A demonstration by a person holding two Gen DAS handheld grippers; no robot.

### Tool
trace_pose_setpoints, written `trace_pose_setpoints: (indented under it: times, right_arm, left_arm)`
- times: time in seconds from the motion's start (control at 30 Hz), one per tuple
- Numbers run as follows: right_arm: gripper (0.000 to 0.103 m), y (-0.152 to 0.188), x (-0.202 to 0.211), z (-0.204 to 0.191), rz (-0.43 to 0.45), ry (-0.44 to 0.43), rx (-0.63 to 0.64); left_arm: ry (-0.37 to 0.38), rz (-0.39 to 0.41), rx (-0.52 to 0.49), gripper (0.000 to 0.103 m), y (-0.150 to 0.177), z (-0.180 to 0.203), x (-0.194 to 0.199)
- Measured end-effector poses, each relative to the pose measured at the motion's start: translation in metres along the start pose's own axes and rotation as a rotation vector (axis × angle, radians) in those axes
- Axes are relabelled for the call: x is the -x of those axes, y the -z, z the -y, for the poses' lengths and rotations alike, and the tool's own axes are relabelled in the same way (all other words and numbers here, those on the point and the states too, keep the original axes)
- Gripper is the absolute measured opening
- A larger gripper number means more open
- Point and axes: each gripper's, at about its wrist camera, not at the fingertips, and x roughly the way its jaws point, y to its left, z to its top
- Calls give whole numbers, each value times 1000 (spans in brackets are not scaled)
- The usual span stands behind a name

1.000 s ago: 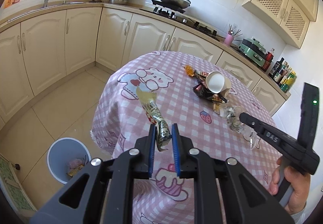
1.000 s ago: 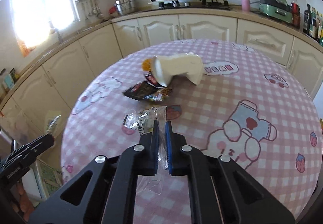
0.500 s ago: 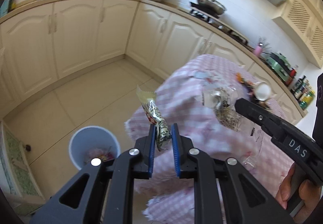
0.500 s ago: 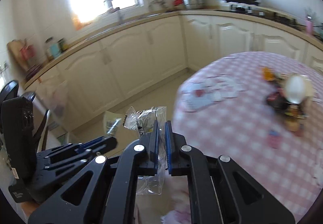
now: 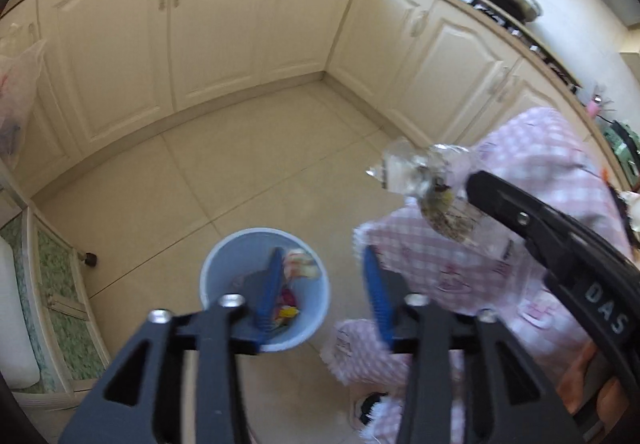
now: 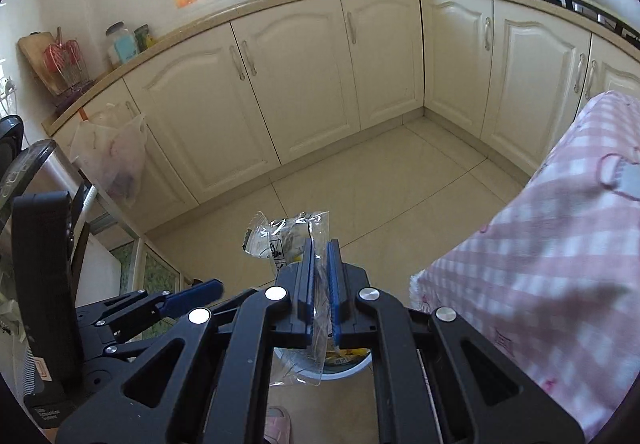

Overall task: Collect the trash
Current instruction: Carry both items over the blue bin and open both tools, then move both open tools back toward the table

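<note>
— What's that in the right gripper [image 6: 319,276]?

— A clear wrapper [image 6: 294,240], crumpled, with black print on it and something yellowish inside. The top puffs out above the blue pads [image 6: 334,276] and a flat tail hangs down under them.

— So it's gripped?

— Yes, the jaws are pressed nearly together on the film, pinching it at the middle. From the left camera the same wrapper [image 5: 424,180] sticks out past the tip of the right gripper [image 5: 476,184], up in the air beside the edge of the pink checked cloth [image 5: 532,180].

— And the left gripper [image 5: 324,284]?

— Spread wide, nothing between its pads [image 5: 378,298]. It hangs over the floor with the bin [image 5: 312,328] right below it.

— What's the bin like?

— Round, pale blue, standing on the beige tiles [image 5: 240,172] just beside the hanging cloth. There is some trash [image 5: 298,268] in it already, pink, white and yellow bits, though they are too blurred to name.

— Is the wrapper over the bin?

— From the right camera, a piece of the bin's rim [image 6: 348,370] shows just under the pinched wrapper, mostly hidden by the gripper. The left gripper [image 6: 200,292] sits low to its left, one blue pad showing.
</note>
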Motion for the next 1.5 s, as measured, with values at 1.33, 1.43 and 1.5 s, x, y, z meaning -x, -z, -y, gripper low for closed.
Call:
trace_pose_setpoints:
  times: [1.33, 1.43, 1.5]
  right_arm:
    - [52, 16, 172, 7, 230, 107, 16]
    - [57, 26, 220, 28, 287, 149, -4]
    - [60, 34, 244, 45, 312, 179, -21]
  left_arm:
    - [-131, 284, -53, 81, 30, 81, 171]
    - [-107, 324, -90, 82, 39, 116, 199]
    - [-81, 341, -114, 83, 43, 140, 212]
